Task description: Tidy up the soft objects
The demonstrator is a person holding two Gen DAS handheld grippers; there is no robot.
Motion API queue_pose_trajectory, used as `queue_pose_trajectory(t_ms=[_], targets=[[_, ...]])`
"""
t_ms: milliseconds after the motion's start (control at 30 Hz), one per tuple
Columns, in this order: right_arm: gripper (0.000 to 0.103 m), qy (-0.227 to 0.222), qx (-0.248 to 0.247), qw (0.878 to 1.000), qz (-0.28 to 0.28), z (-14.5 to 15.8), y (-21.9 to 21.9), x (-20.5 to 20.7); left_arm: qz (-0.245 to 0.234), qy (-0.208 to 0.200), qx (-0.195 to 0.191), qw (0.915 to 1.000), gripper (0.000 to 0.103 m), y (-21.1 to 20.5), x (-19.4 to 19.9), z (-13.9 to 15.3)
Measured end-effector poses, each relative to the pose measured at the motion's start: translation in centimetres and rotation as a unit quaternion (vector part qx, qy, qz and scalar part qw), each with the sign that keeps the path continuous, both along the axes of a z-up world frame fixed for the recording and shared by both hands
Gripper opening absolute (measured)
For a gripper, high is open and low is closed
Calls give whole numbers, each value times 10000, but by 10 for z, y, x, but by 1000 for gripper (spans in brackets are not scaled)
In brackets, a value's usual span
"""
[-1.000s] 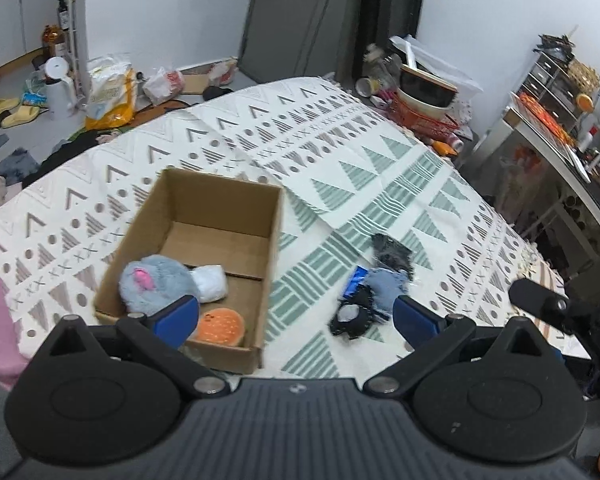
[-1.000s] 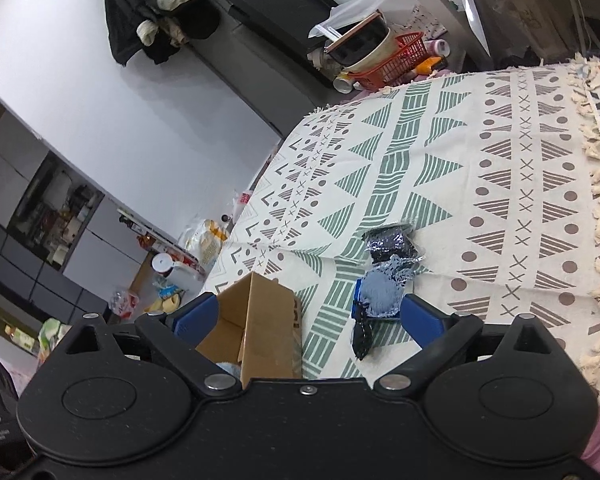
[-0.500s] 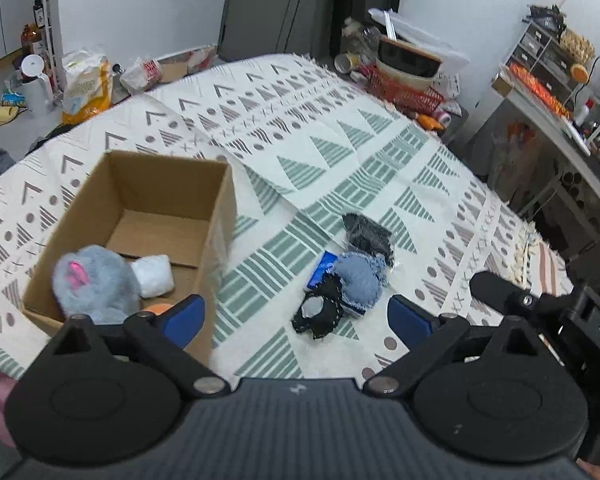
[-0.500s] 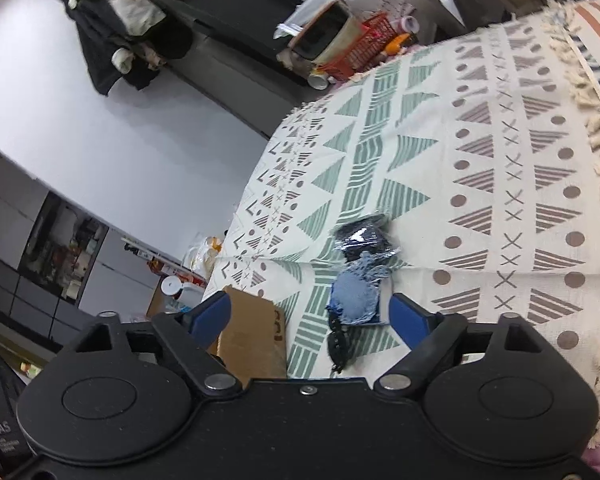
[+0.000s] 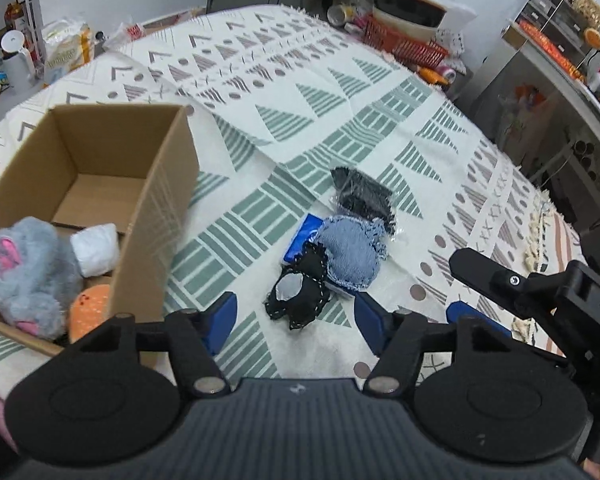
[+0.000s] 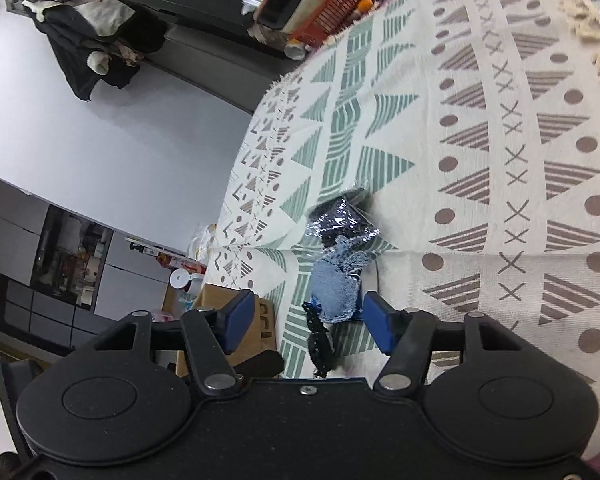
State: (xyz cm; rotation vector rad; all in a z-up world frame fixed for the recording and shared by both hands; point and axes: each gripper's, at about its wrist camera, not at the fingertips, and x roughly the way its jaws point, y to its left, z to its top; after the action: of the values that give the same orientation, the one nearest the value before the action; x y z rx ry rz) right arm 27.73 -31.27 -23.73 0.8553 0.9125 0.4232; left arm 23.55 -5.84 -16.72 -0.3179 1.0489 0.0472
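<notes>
A cardboard box point(image 5: 168, 184) stands at the left on the patterned cloth; it holds a grey plush toy point(image 5: 24, 276), a white soft roll point(image 5: 96, 248) and an orange soft piece point(image 5: 90, 308). To its right lies a small pile: a black patch point(image 5: 296, 296), a denim pouch point(image 5: 351, 252), a blue packet point(image 5: 303, 236) and a black item in clear wrap point(image 5: 363, 196). My left gripper point(image 5: 296, 320) is open just before the black patch. My right gripper point(image 6: 305, 316) is open, low over the denim pouch point(image 6: 335, 284); it also shows at the right of the left wrist view point(image 5: 475, 320).
The cloth-covered table point(image 5: 300, 92) ends in a tasselled edge at the right. A red basket with a bowl point(image 5: 403, 36) stands beyond the far edge. Shelves and a counter point(image 5: 555, 40) line the right; bags and a kettle point(image 5: 16, 64) lie on the floor at left.
Both grippers have moved closer to the pile of soft items. The left view has shifted right, so the box sits further left. The right gripper has tilted and dropped lower.
</notes>
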Motion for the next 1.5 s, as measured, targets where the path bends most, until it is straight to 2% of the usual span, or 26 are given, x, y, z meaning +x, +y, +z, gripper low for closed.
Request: queue_pose_trajectory(t_ms=[300,633,700,767,800,1100,1233,1300,1367,1500], targets=[[59,189,13,9996,229,-22,10,21,-24,286,17,9996,61,-11,26,-32],[59,338,-72,9988,347,-38,19,37,-88,544,187,9983,50,-12,49,-56],[59,317,-99,9987,376,-40,22,39,-129,568,213,9981,48,-12,52,-58],[59,308,-177,9984,434,-43,27,40,-166,615,211,9977,33,-12,55,-59],[59,316,-229,9982,449,-44,29,40,-177,673,195,9974,31,-12,56,-60],[59,49,-622,9967,526,-34,41,42,-199,882,-12,9959,26,-5,57,-52],[59,109,-915,9944,527,-32,45,45,-218,933,-101,9954,26,-3,56,-49],[50,195,-1028,9934,469,-37,45,46,-204,927,-141,9954,26,-1,55,-47],[46,236,-944,9945,397,-40,42,45,-194,913,-160,9955,26,1,55,-45],[22,253,-832,9955,380,-40,42,39,-167,884,-303,9955,26,7,54,-43]])
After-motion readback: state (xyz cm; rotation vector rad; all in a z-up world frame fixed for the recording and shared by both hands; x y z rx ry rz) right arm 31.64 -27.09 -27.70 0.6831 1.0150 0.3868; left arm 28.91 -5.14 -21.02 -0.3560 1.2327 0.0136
